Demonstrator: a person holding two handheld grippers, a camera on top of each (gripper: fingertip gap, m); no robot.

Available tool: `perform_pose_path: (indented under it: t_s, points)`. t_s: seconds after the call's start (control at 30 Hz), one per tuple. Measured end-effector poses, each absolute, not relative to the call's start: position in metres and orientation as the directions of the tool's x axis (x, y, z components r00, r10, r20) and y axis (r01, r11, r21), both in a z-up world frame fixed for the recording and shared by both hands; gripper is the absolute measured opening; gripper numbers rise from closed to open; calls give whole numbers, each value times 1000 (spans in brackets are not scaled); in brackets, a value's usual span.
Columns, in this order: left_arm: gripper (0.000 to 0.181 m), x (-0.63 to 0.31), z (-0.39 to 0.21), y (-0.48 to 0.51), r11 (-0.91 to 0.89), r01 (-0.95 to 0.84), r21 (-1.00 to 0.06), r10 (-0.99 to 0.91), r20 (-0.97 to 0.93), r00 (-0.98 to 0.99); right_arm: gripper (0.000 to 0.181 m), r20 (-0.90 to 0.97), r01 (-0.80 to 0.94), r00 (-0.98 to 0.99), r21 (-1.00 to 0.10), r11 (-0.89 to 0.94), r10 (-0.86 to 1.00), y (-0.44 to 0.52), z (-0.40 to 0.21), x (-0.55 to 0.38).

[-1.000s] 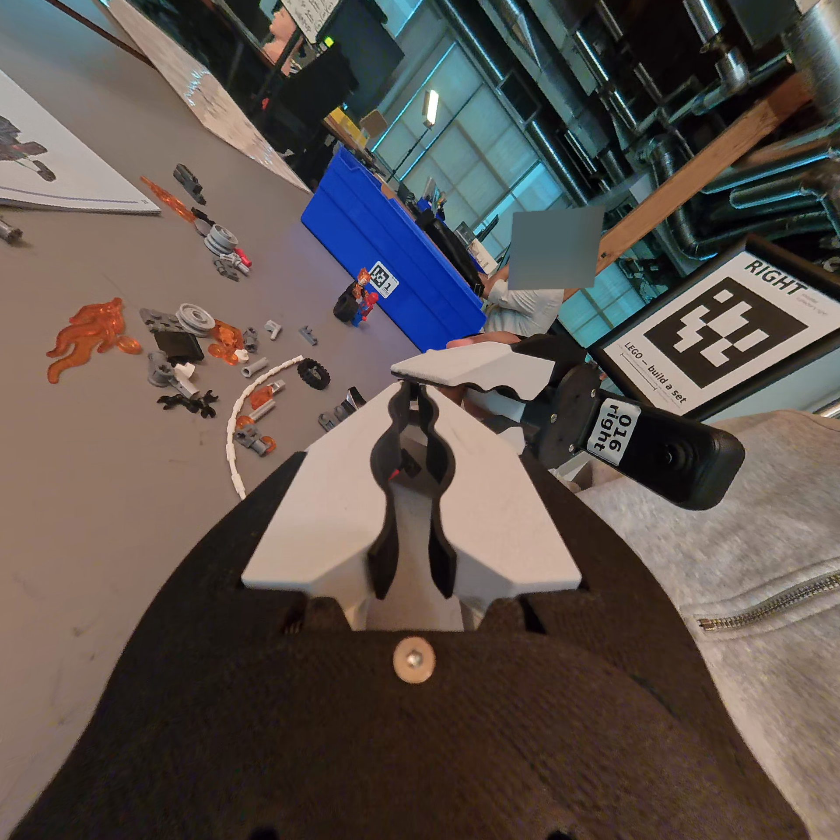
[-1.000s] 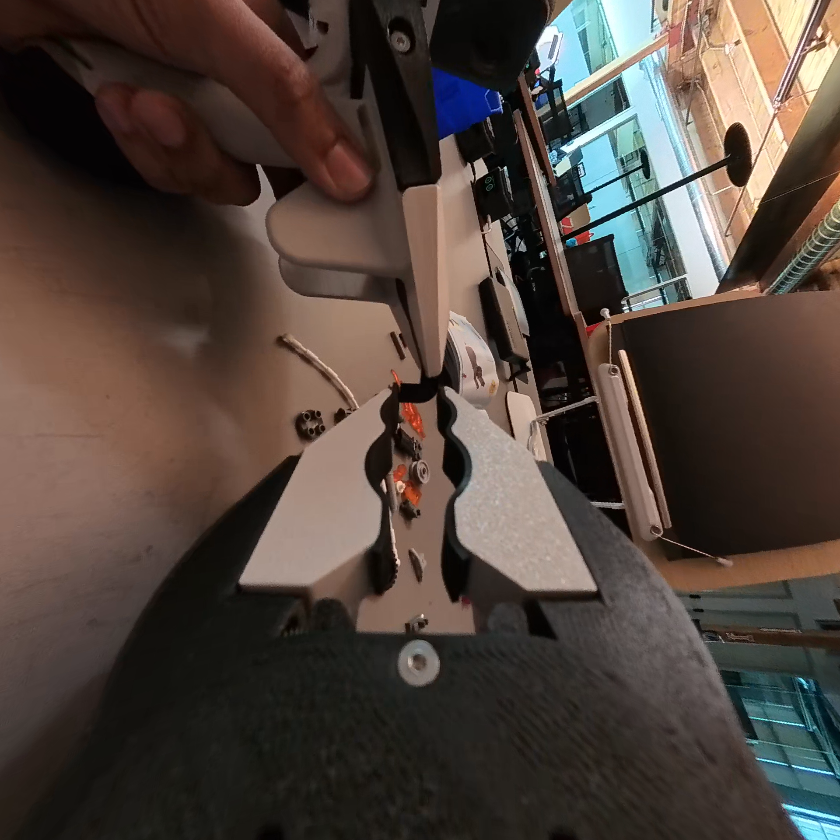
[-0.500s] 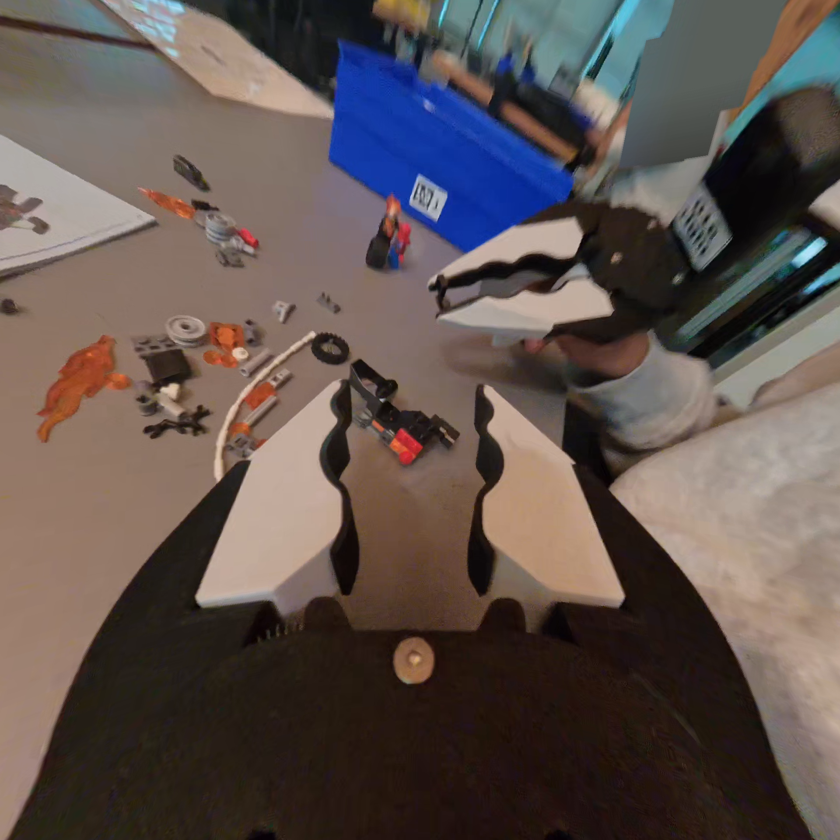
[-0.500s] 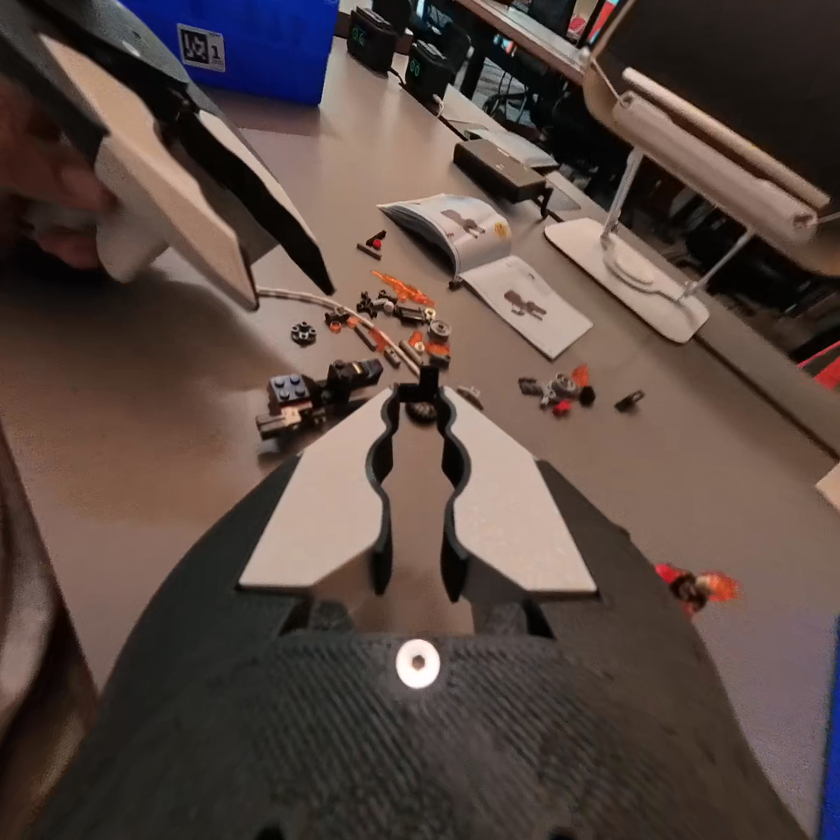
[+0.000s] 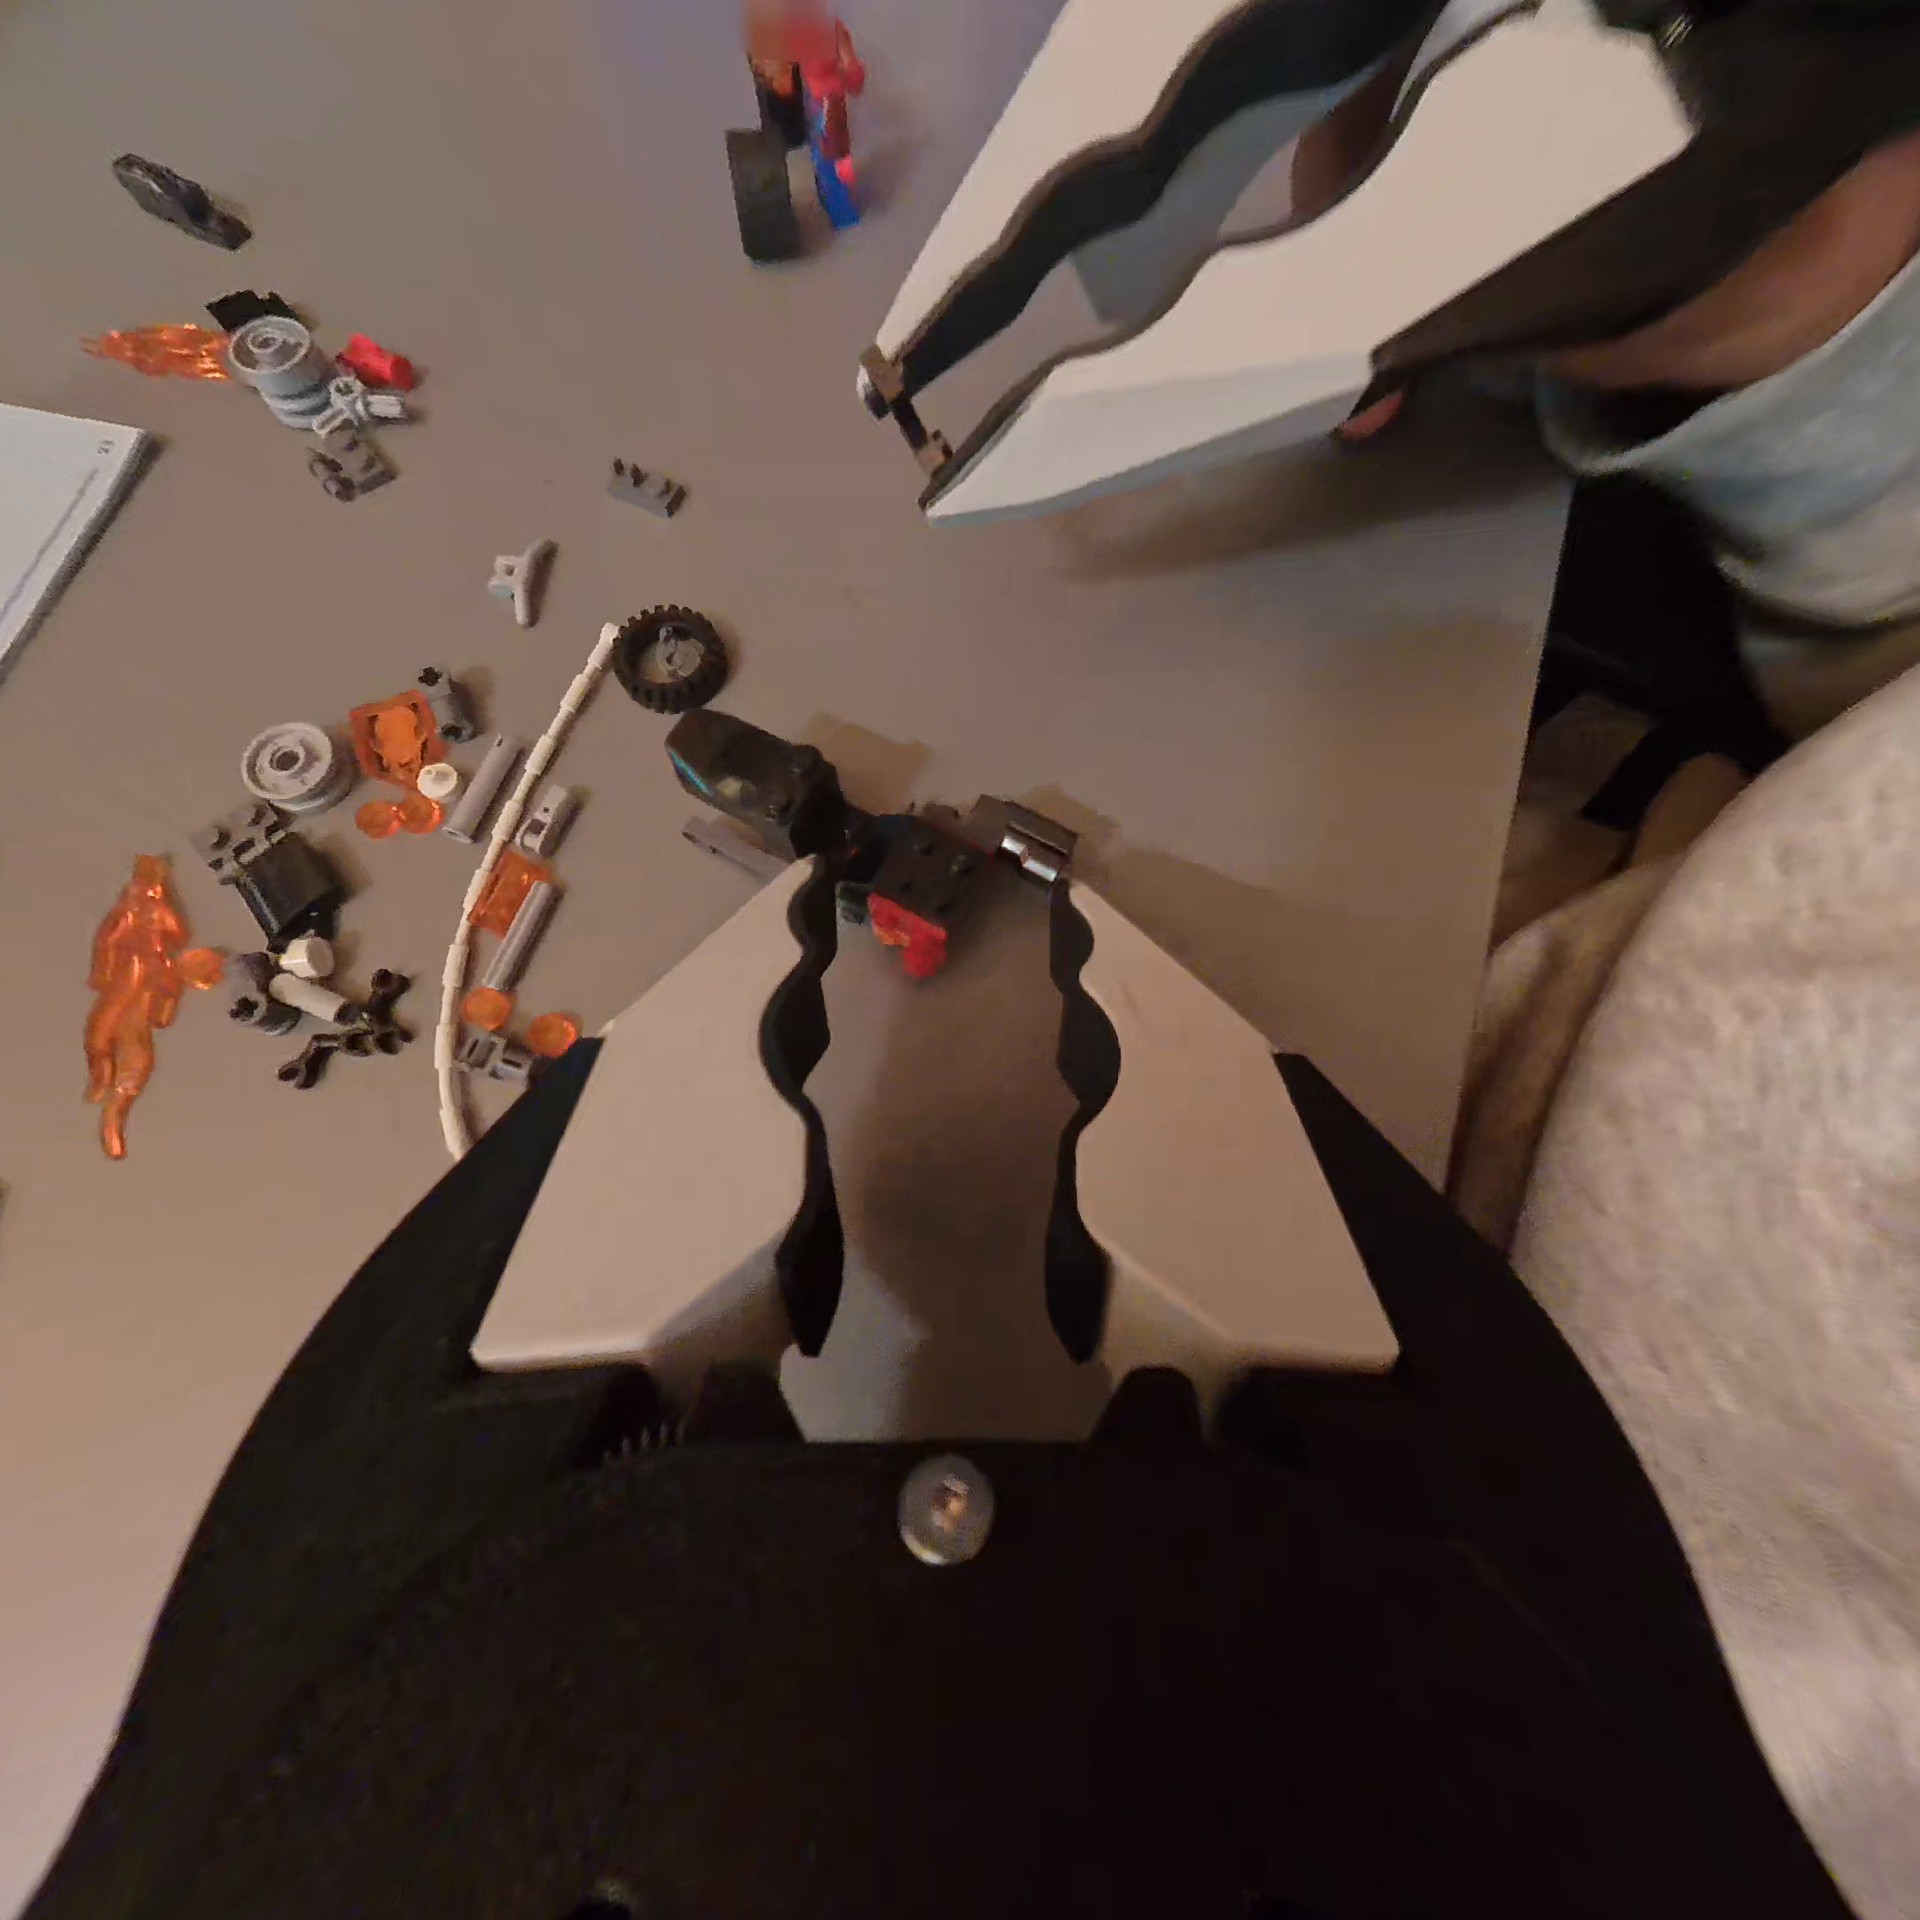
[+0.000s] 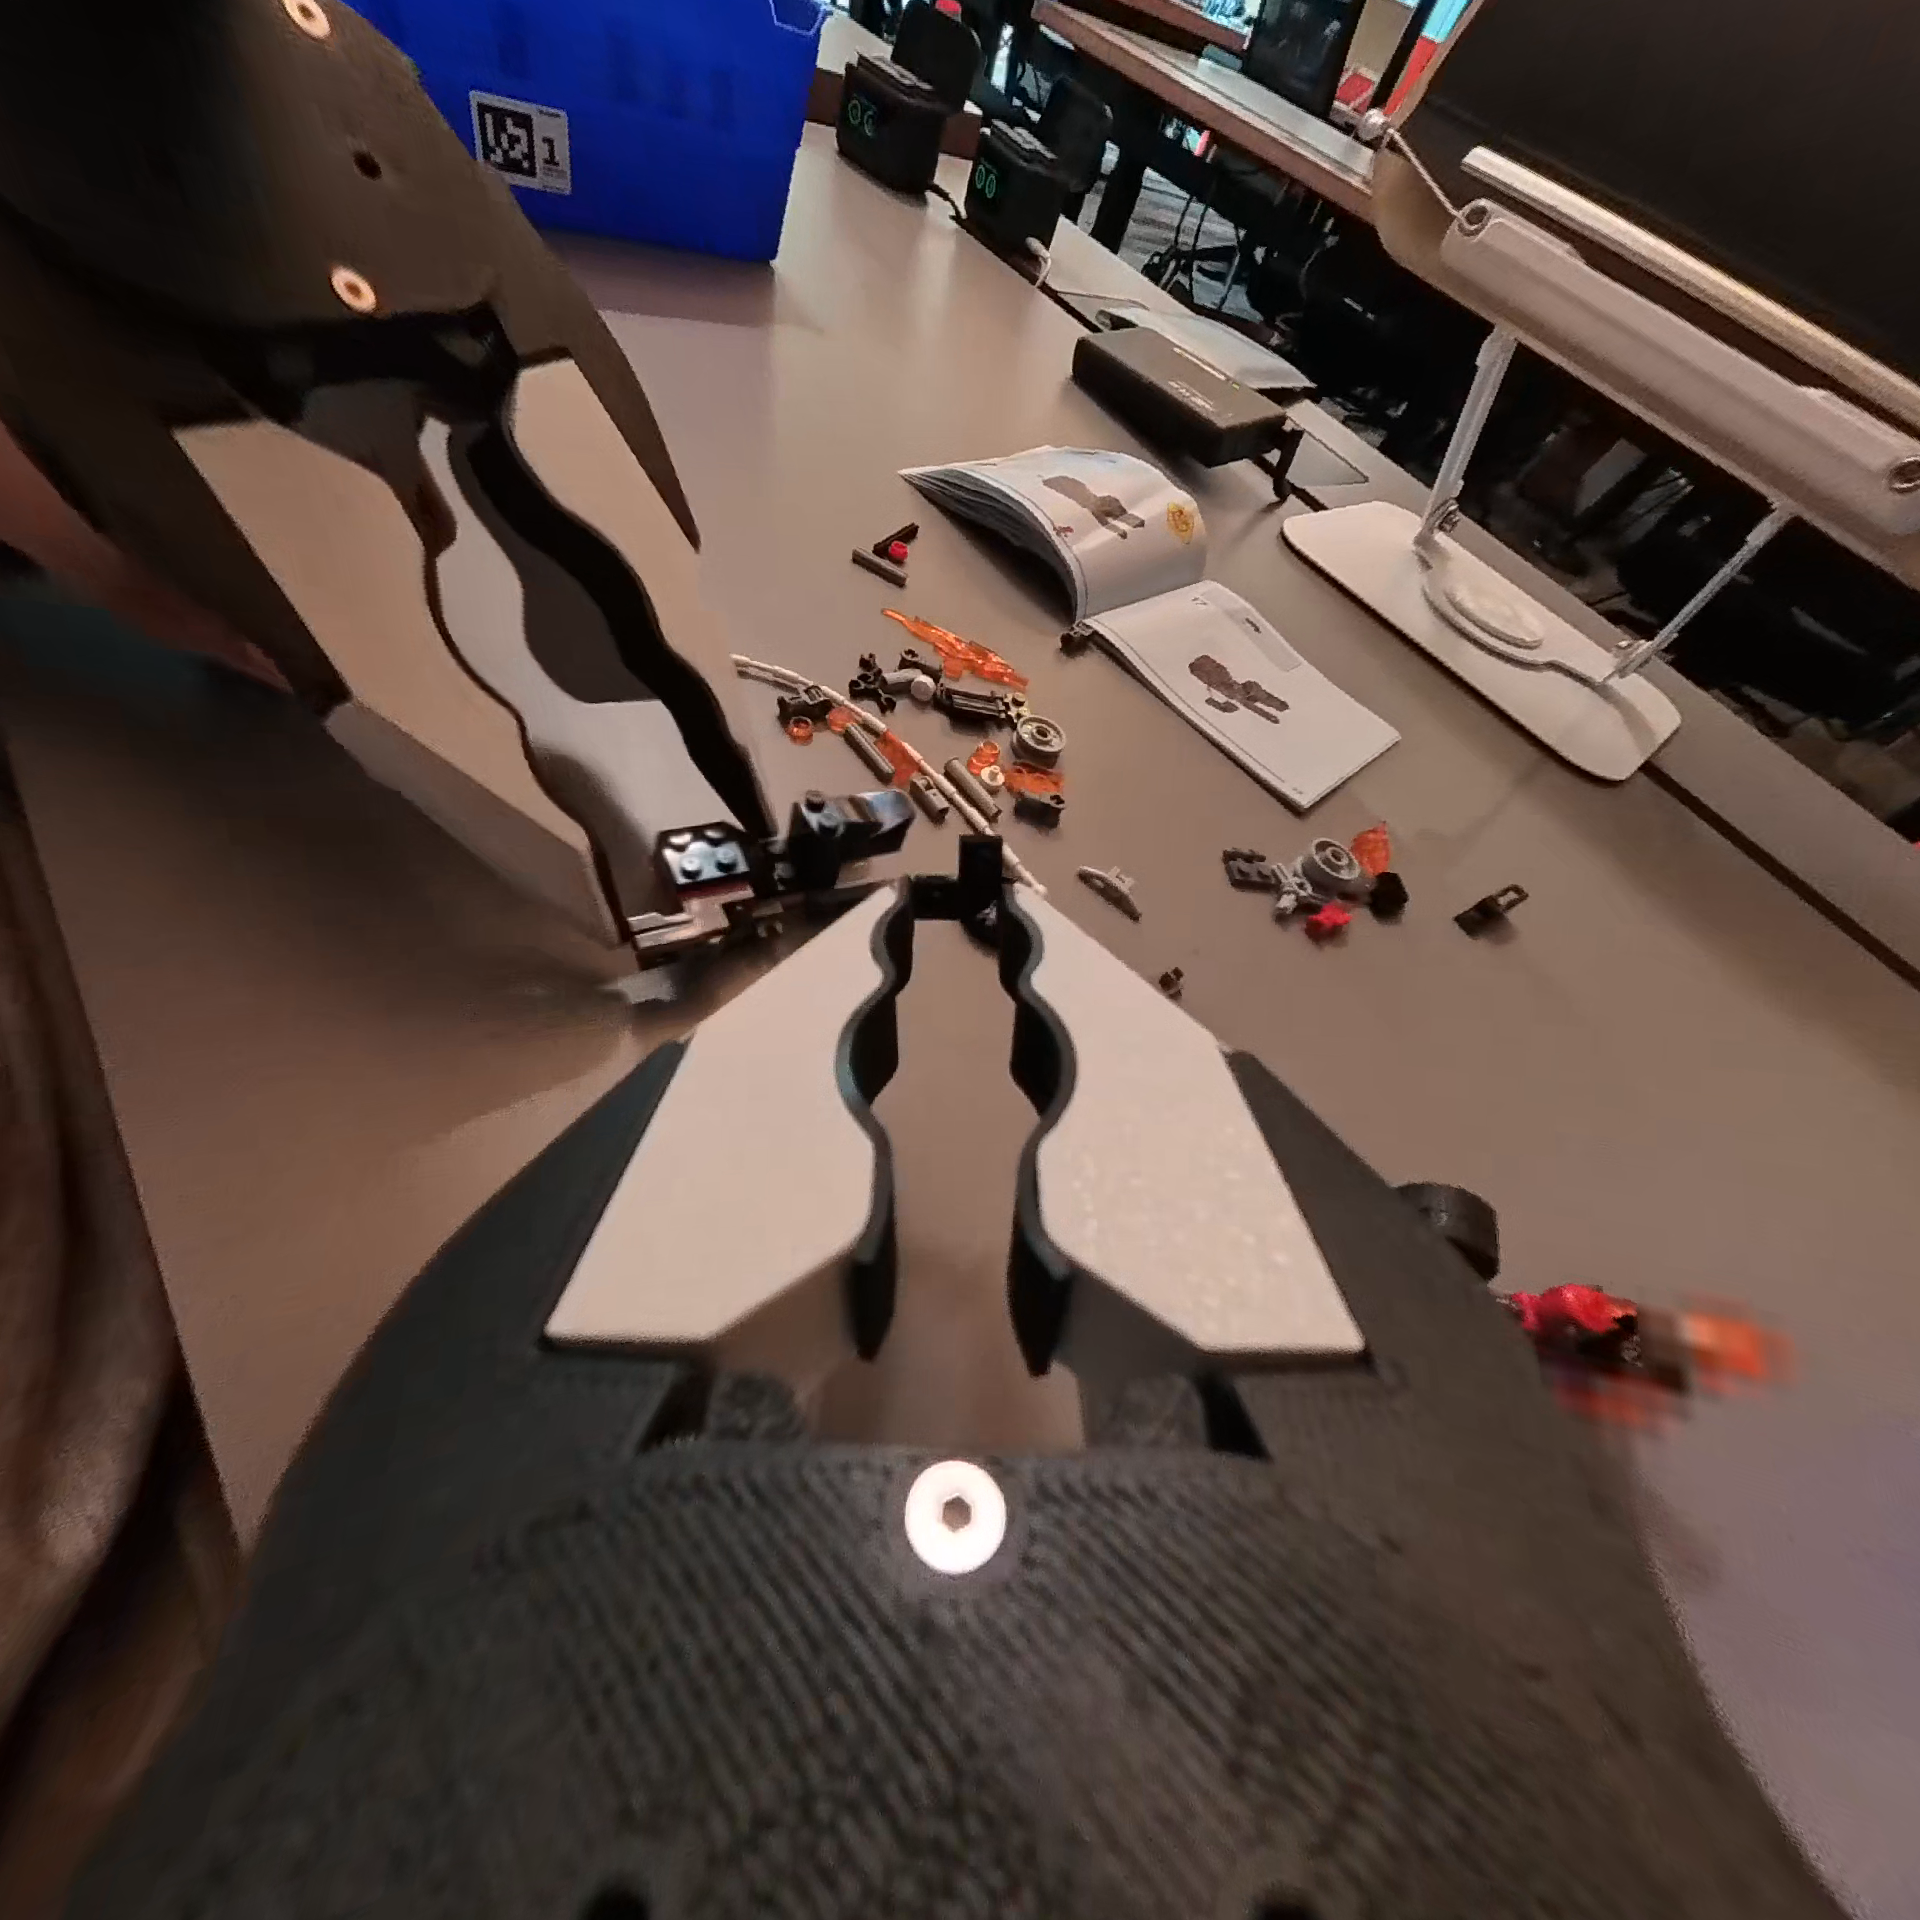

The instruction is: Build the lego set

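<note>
Okay, left wrist view first. My left gripper (image 5: 935, 914) has its jaws apart, straddling the half-built black-and-red lego assembly (image 5: 894, 862) at frame centre; it lies on the grey table (image 5: 1195, 644), not clamped. I read this as lining up to pinch it and steady it for the next brick. Loose parts fan out mid-left: black tyre (image 5: 668, 659), white flexible hose (image 5: 520, 862), grey wheel hub (image 5: 296, 767), orange flame piece (image 5: 130, 987). Minifigure (image 5: 805, 125) stands top centre. Right gripper (image 5: 904, 416) enters from upper right, tips nipping a small black piece (image 5: 902, 410).

Right wrist view: right gripper's jaws are closed on that small black piece (image 6: 971, 878) at centre, held tip-out so it can be pressed on. Left gripper (image 6: 717, 862) comes from upper left, tips beside the assembly (image 6: 769, 852). Open instruction booklet (image 6: 1174, 623) upper right, flat for reference. Blue bin (image 6: 623, 114) sits top left.
</note>
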State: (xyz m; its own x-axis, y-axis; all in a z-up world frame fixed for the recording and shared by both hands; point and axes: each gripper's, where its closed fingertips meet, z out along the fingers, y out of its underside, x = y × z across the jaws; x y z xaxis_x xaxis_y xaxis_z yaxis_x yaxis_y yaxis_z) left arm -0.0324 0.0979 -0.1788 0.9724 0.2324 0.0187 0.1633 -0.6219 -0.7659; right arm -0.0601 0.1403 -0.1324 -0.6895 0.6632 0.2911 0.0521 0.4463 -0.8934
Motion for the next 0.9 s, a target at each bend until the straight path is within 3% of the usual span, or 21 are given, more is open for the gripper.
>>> perform_pose_path:
  t_s: [0.03,0.17,0.7,0.9]
  points:
    - [39,-34,-181,98,-633,154,-758,234,3,972,14,284,56,-692,-896,441,664,141,-132,-59]
    - [25,-36,-188,100,-677,134,-723,230,-35,973,14,283,58,-696,-894,445,659,141,-133,-58]
    - [37,-31,-178,110,-648,42,-761,186,-105,977,14,294,69,-704,-878,474,647,140,-138,-58]
    - [31,-34,-179,113,-661,-7,-750,173,-161,972,14,287,69,-705,-882,466,648,141,-137,-58]
